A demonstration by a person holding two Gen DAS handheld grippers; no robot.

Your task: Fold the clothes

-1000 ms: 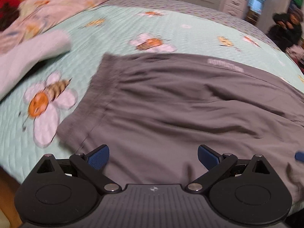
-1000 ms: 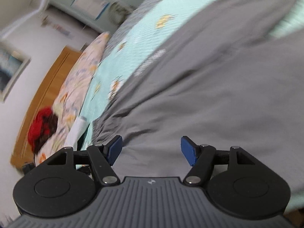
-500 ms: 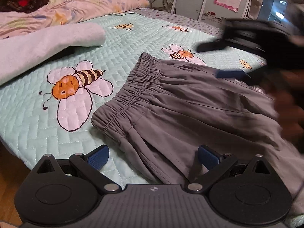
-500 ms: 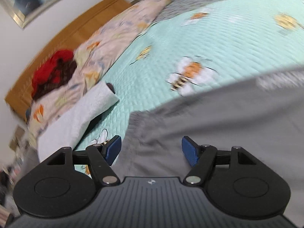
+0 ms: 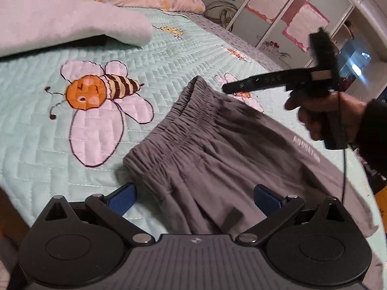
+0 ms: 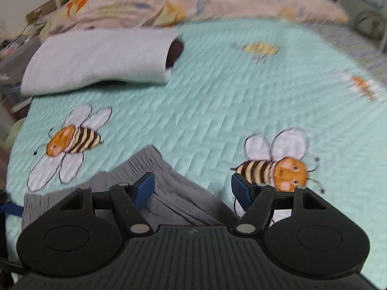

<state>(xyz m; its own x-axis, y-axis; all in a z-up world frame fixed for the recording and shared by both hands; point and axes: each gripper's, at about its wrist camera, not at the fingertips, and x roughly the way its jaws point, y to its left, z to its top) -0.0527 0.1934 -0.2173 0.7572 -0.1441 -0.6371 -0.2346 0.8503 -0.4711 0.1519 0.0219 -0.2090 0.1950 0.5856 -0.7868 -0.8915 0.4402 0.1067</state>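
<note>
Gray shorts (image 5: 217,159) on the bed (image 5: 36,145): far leg cut off. Left gripper (image 5: 194,197) and right gripper (image 6: 192,188) fingers wide apart, empty. Right view blurred.

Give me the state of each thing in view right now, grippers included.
Trousers: flat on the bed, unfolded, waistband gathered.
Left gripper: open, empty, over the trousers.
Right gripper: open, empty, above the waistband corner.
Towel: folded, lying near the pillow.
Quilt: spread flat.
</note>
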